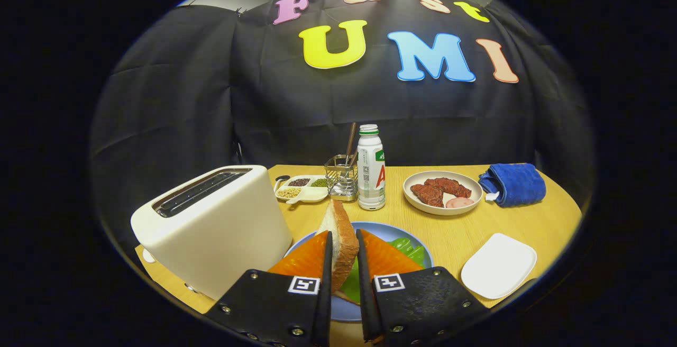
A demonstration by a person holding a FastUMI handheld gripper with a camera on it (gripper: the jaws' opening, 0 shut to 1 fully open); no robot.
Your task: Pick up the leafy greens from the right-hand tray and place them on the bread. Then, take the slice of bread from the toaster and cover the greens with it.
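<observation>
With the tongs [344, 262] clamped on the upright bread slice [341, 241], tip it flat over the greens [407, 249] just beneath them.

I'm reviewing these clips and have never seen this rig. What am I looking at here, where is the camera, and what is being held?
The camera rides on a hand-held claw and looks forward along its two fingers. They are shut on a bread slice, held upright over a blue plate with leafy greens on it. Left of them stands a white toaster. Beyond, on the wooden table, are a bottle, a plate of meat, a blue cloth and an empty white tray.
</observation>
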